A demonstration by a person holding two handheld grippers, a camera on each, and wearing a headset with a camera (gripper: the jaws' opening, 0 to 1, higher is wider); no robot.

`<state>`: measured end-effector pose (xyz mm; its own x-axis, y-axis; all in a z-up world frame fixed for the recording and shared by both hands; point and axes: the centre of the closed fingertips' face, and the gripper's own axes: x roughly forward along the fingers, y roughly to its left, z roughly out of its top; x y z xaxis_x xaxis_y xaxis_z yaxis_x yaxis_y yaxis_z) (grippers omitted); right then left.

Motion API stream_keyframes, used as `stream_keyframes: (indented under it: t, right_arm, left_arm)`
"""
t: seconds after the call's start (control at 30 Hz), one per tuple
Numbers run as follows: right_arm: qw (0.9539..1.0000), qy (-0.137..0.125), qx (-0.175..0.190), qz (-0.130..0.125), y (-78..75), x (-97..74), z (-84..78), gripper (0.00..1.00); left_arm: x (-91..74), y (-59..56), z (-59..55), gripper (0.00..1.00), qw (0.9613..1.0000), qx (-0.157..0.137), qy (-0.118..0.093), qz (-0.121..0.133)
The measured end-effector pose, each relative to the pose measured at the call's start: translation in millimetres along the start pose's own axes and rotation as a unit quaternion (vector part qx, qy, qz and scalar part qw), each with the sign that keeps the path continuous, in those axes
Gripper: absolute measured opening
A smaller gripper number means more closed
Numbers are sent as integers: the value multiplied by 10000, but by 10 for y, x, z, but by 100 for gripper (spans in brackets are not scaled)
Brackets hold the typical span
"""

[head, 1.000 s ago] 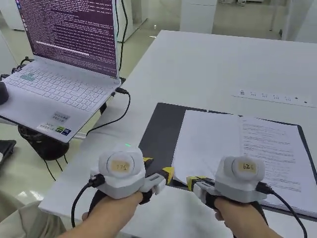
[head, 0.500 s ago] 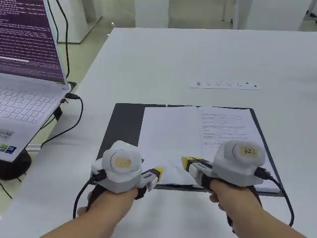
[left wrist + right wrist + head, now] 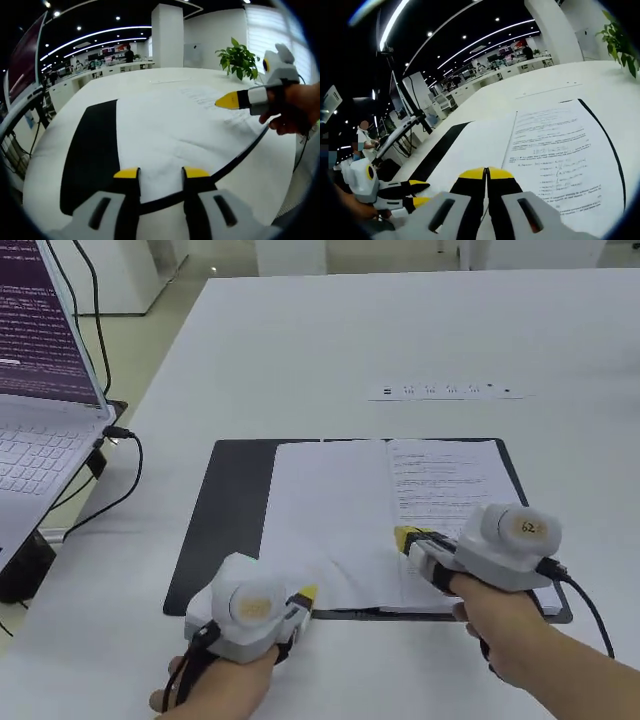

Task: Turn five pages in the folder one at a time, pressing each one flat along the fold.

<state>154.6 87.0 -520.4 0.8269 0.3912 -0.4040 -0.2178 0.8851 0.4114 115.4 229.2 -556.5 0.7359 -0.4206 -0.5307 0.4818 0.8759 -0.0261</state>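
Folder (image 3: 236,522) lying open, long axis crosswise, left tool (image 3: 161,173) parted, right tool (image 3: 486,172) closed.

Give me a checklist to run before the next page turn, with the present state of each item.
1. Folder lies open on the table: ok.
2. Left hand-held gripper is open, at the folder's near edge: ok.
3. Right hand-held gripper is shut with nothing between its jaws, by the fold at the lower part of the printed page: ok.
4. Blank page on the left is pressed flat along the fold: cannot tell; faint ripples show near its lower edge.
5. Number of pages turned so far: cannot tell.
6. Laptop stands apart from the folder: ok.
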Motion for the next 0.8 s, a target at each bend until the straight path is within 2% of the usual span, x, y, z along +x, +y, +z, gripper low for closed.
stream_keyframes:
  t: [0.17, 0.33, 0.47, 0.6, 0.8]
  right_arm:
    - [10000, -57, 11, -75, -110, 220, 79, 0]
    - [9997, -156, 172, -98, -189, 395, 192, 0]
    - [9996, -53, 258, -122, -256, 541, 184, 0]
    - [9994, -13, 313, -162, -296, 631, 181, 0]
    - [9986, -137, 457, -220, -373, 754, 290, 0]
  left_arm:
    - [-3, -1, 3, 32, 9999, 94, -118, -26]
    - [3, 5, 6, 32, 9997, 30, -222, -16]
    - [-1, 0, 12, 32, 9996, -6, -268, -10]
    - [-2, 2, 14, 32, 9996, -21, -295, -8]
    - [-4, -1, 18, 32, 9994, -64, -352, 3]
